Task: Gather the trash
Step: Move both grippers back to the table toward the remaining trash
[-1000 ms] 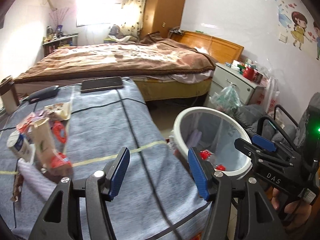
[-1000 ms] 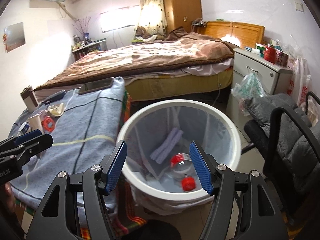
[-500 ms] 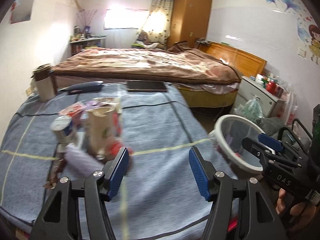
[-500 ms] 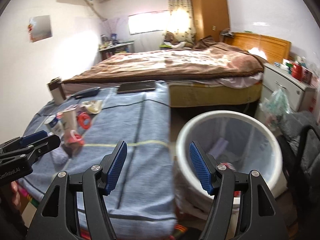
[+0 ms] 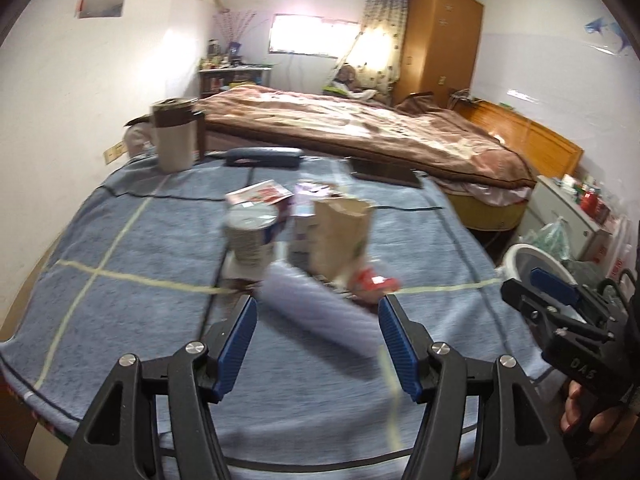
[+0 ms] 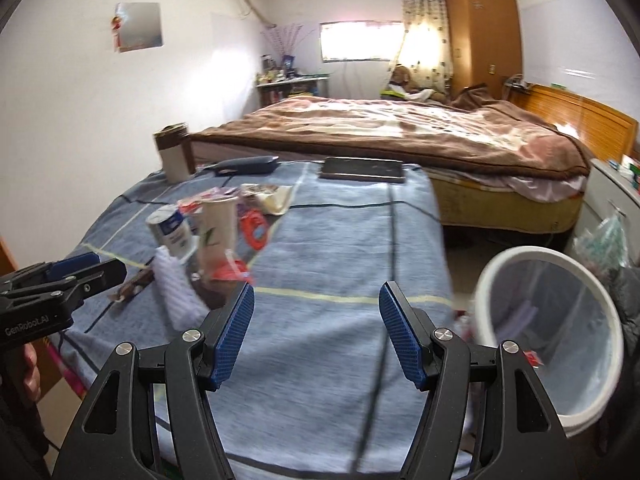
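Your left gripper (image 5: 318, 338) has its fingers wide apart and holds nothing. Between the blue pads (image 5: 236, 340) sits the pale lilac roll (image 5: 320, 312), lying tilted on the blue cloth (image 5: 132, 248), near end pointing lower right. It's the nearest piece of trash, so I'd judge it's your pick.

To do it well: square the pads across the roll's short axis, not along it. It looks soft and ribbed, so it should compress; close at mid-length and don't nip the end. Come in low enough to catch the body, and watch the red wrapper (image 5: 374, 278) just behind it so you don't drag it along.

Your right gripper (image 6: 316, 330) is also spread wide and holds nothing; it hangs over bare cloth near the table's front edge. Keep it out of the left one's path.

Behind the roll the rest of the trash is clustered: white tub (image 5: 250, 236), paper cup (image 5: 340, 236), flat packets. Blur hides details. The white bin (image 6: 548, 332) stands on the floor to the right of the table, with stuff already inside.
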A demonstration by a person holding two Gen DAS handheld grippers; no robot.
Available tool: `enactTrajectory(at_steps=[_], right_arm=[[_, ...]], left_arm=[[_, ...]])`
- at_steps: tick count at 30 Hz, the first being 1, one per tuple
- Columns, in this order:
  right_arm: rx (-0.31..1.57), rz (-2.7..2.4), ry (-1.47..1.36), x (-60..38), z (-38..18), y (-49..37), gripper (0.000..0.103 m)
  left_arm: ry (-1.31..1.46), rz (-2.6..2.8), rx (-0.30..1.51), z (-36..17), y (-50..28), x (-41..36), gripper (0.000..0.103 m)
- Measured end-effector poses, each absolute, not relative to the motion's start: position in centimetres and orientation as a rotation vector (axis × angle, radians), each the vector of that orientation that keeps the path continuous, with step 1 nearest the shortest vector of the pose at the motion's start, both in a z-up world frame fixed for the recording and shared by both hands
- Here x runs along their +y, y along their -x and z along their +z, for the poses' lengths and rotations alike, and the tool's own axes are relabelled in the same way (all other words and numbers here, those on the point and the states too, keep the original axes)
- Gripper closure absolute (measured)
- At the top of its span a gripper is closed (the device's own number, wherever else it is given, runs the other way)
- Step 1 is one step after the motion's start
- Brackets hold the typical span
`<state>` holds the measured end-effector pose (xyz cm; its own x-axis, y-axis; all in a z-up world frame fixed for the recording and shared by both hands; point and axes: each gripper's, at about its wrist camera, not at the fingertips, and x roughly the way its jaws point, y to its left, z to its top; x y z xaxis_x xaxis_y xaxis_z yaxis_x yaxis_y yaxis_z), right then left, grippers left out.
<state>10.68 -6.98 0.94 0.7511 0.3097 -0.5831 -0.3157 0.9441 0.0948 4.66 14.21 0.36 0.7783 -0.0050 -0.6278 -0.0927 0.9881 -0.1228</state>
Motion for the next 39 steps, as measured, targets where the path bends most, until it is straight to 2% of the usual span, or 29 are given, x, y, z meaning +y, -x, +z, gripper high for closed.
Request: enactTrajectory(at_steps=[13,26,37,39], right_arm=[[0.705,0.519,0.093,0.3,-1.0,-11.6,0.037],[0.799,0.602,0.121,4.1,-2.7,-13.0,0.037],[0.823,0.587,0.176,5.1,-3.2,-12.8,0.061],[0.818,0.580,0.172,4.9,-3.1,-12.7,0.071]], left_arm=[[0.211,0.147,0.730,-2.2,-3.7,20.4,0.037],[0.219,0.115,0.779,-3.8,-4.8,22.1,0.037],[0.226,0.059,0.816,-5.2,-7.0,22.2,0.037],[0.218,0.048,0.818,-5.3,-7.2,22.0,0.037]])
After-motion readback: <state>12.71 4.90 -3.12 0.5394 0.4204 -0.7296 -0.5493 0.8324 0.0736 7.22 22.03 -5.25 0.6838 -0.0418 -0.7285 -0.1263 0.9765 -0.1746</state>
